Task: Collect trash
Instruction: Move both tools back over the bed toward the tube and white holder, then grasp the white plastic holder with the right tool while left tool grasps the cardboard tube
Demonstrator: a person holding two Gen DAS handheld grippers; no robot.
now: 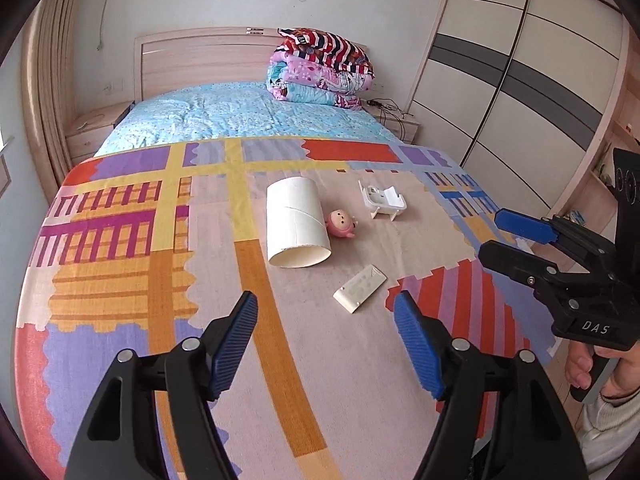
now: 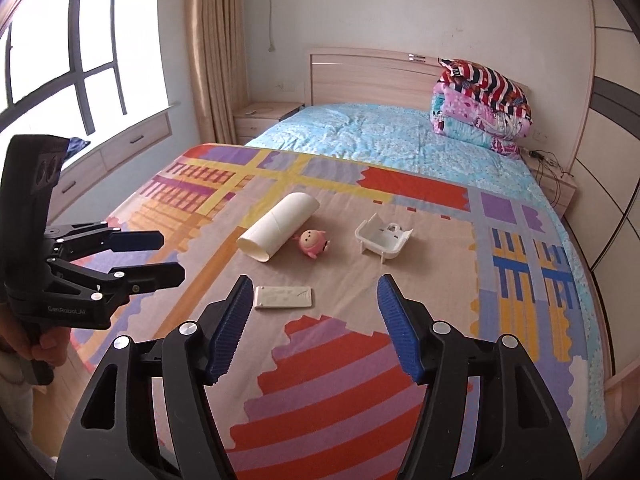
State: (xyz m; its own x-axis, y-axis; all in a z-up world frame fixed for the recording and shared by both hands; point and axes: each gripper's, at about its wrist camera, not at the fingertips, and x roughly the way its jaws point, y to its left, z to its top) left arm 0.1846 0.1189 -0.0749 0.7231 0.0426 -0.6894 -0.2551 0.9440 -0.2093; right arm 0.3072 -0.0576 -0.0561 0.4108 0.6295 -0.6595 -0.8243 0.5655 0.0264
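Observation:
Four items lie on the patterned blanket (image 1: 120,280) on the bed: a white cardboard tube (image 1: 294,222) (image 2: 278,226), a small pink toy figure (image 1: 341,224) (image 2: 313,243), a white plastic holder (image 1: 383,200) (image 2: 383,238) and a flat white packet (image 1: 360,288) (image 2: 285,297). My left gripper (image 1: 326,344) is open and empty, hovering above the blanket short of the packet; it also shows in the right wrist view (image 2: 170,258). My right gripper (image 2: 312,326) is open and empty just short of the packet, and it shows at the right of the left wrist view (image 1: 490,236).
A stack of folded quilts (image 1: 320,68) sits at the bed's head by the wooden headboard (image 1: 200,56). Nightstands (image 1: 92,132) flank the bed, the right one with cables. A sliding wardrobe (image 1: 520,80) stands right, a window (image 2: 60,40) and curtain left.

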